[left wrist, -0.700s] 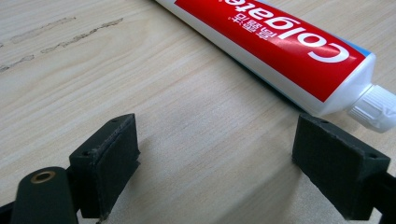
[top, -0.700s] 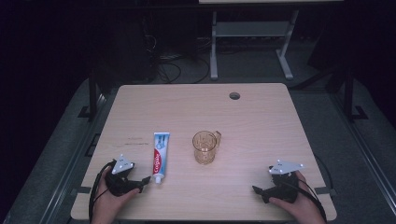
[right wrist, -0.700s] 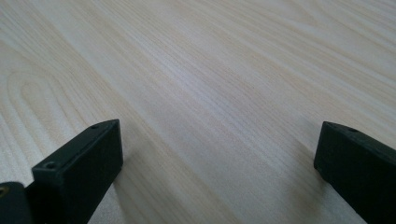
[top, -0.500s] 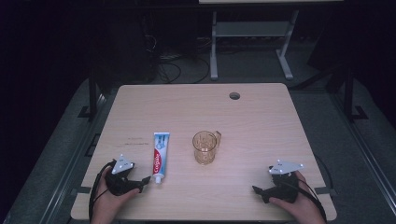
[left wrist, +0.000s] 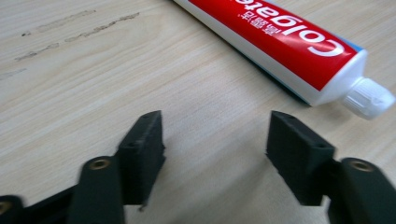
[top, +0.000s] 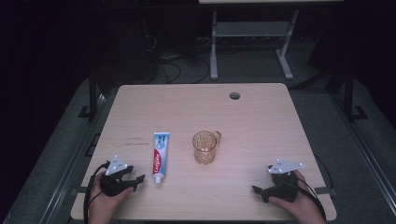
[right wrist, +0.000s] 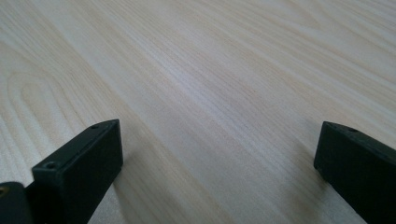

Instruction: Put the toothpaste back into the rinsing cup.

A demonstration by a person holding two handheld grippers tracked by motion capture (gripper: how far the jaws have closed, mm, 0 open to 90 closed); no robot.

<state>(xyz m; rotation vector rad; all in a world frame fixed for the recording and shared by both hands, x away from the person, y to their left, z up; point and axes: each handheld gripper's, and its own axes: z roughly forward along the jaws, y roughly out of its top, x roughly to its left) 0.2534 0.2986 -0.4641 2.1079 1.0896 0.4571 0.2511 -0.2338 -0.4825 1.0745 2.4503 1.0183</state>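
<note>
From the high view, the toothpaste tube lay flat on the bench, left of centre, its cap pointing toward the near edge, with a clear amber mug standing upright just to its right. The left gripper view brought in what the high view could not: the tube's red label and white ribbed cap, lying just beyond the jaw tips. The left tongs rested at the near left, jaws spread apart, holding nothing, near the cap but not touching it. The right tongs sat at the near right, jaws spread wide over bare wood, well apart from the mug.
</note>
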